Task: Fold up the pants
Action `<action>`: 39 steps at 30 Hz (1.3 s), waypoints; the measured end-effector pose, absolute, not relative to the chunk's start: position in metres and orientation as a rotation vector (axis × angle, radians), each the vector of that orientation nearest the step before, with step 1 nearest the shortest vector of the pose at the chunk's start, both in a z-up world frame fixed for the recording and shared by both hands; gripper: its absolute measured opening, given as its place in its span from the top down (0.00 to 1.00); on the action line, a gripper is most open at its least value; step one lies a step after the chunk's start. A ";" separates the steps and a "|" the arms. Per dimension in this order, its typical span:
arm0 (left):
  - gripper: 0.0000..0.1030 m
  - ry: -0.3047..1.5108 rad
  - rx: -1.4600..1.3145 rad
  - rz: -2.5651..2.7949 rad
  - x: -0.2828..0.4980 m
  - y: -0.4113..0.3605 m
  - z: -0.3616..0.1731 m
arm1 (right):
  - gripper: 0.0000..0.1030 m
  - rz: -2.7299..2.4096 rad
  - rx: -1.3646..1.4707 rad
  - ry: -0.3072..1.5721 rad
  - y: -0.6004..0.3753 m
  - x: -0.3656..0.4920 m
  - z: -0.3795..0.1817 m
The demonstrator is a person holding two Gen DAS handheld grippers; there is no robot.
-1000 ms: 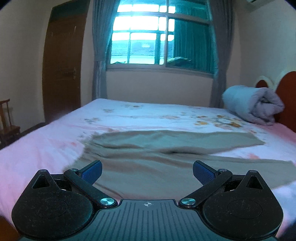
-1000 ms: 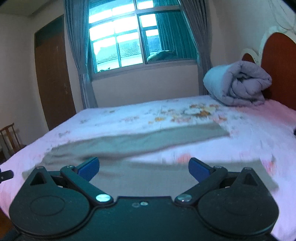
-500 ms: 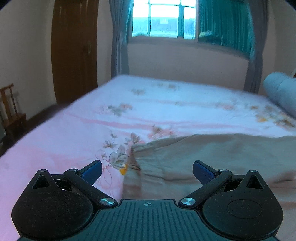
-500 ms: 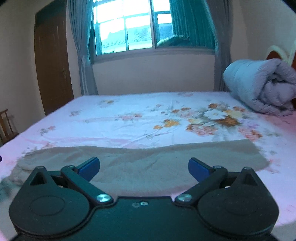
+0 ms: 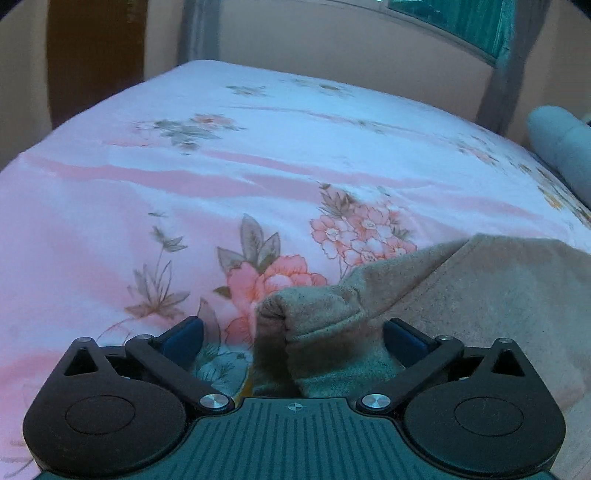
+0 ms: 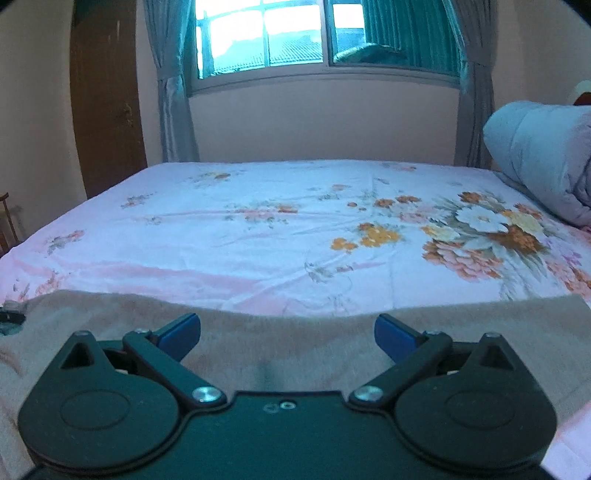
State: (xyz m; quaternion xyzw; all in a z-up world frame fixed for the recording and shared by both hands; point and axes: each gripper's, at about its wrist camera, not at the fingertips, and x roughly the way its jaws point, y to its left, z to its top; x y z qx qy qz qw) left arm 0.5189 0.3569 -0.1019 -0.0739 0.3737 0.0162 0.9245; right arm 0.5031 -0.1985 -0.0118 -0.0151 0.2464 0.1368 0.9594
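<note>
Beige pants (image 5: 461,291) lie flat on the floral bedsheet (image 5: 221,177). In the left wrist view a bunched corner of them (image 5: 295,314) sits between my open fingers; my left gripper (image 5: 293,338) is low over it and holds nothing. In the right wrist view the pants (image 6: 288,343) stretch across the frame as a long band. My right gripper (image 6: 287,334) is open just above the band's far edge, empty.
A rolled grey duvet (image 6: 543,162) lies at the bed's right end by the headboard. A window (image 6: 295,33) with curtains and a brown door (image 6: 107,99) stand behind the bed. A wooden chair (image 6: 7,221) is at far left.
Both grippers have dropped and moved forward toward the pants. The left now hovers at the bunched left corner; the right is close over the far edge of the leg. Both stay open.
</note>
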 end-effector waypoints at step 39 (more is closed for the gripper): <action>0.81 0.398 -0.251 -0.163 0.431 0.363 -0.014 | 0.65 0.755 -0.482 0.706 -0.153 0.614 -0.062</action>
